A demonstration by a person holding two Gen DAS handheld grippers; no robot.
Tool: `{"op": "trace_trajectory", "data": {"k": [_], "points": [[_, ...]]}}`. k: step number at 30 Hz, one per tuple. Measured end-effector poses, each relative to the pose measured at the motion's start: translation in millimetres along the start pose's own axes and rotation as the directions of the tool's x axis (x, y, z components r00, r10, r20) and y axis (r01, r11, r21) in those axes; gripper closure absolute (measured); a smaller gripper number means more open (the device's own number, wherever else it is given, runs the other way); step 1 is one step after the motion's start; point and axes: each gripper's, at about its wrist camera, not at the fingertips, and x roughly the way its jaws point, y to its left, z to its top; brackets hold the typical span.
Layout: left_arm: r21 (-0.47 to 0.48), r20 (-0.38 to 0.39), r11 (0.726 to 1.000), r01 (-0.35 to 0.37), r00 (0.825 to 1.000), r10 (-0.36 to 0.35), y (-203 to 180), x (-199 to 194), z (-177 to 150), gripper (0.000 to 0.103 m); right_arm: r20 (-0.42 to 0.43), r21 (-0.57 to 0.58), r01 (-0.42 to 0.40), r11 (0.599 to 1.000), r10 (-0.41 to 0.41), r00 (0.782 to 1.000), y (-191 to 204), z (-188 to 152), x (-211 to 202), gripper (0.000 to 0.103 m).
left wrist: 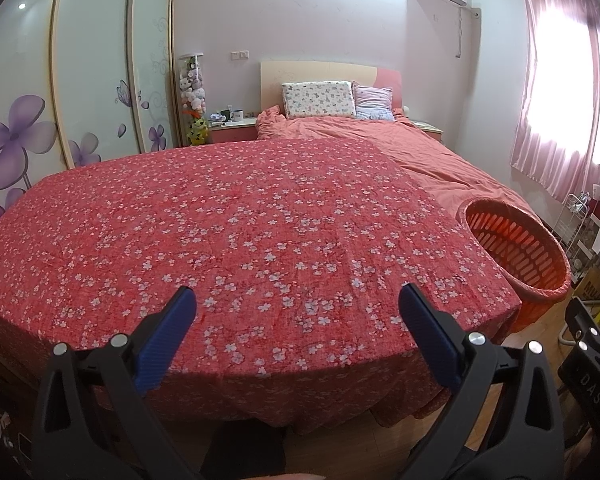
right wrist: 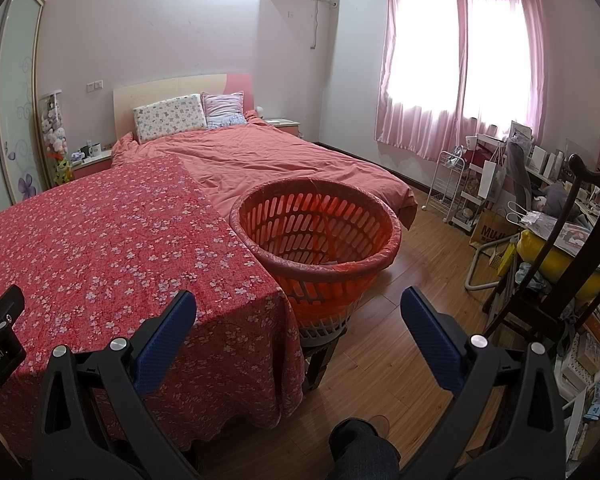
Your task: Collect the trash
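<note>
An orange slotted basket [right wrist: 316, 236] lined with a thin bag stands on a small stand at the right corner of the bed's foot; it also shows in the left wrist view [left wrist: 516, 248]. I cannot make out clear trash inside it. My left gripper [left wrist: 298, 300] is open and empty, held over the foot edge of the red floral cover [left wrist: 240, 232]. My right gripper [right wrist: 298, 300] is open and empty, just in front of the basket and above the wood floor. No loose trash shows on the floral cover [right wrist: 100, 248].
A salmon duvet [right wrist: 268, 160] and two pillows lie at the bed's head. A wardrobe [left wrist: 80, 80] stands left. A white cart [right wrist: 448, 184], bags, a dark chair [right wrist: 560, 260] and a cluttered desk crowd the right side. The wood floor [right wrist: 420, 248] runs beside the bed.
</note>
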Motion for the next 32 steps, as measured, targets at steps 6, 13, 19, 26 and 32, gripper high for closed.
{"op": "trace_trajectory", "data": {"k": [6, 13, 19, 26, 32], "points": [[0.001, 0.003, 1.0, 0.0, 1.0, 0.0, 0.4, -0.2, -0.4, 0.004, 0.0, 0.0, 0.0, 1.0, 0.0, 1.0, 0.1, -0.1, -0.1, 0.002], [0.001, 0.003, 1.0, -0.001, 1.0, 0.001, 0.0, -0.4, -0.6, 0.004, 0.0, 0.0, 0.0, 1.0, 0.0, 1.0, -0.1, -0.2, -0.1, 0.002], [0.002, 0.002, 1.0, -0.002, 1.0, 0.002, 0.2, -0.2, -0.6, 0.004, 0.001, 0.0, 0.0, 1.0, 0.0, 1.0, -0.6, 0.5, -0.3, 0.002], [0.008, 0.012, 1.0, -0.004, 1.0, 0.004, 0.1, -1.8, 1.3, 0.004, 0.002, 0.0, 0.0, 1.0, 0.0, 1.0, -0.7, 0.4, -0.3, 0.002], [0.011, 0.013, 1.0, -0.001, 1.0, 0.001, -0.9, -1.8, 0.9, 0.004, 0.002, 0.0, 0.0, 1.0, 0.0, 1.0, 0.0, 1.4, -0.7, 0.002]]}}
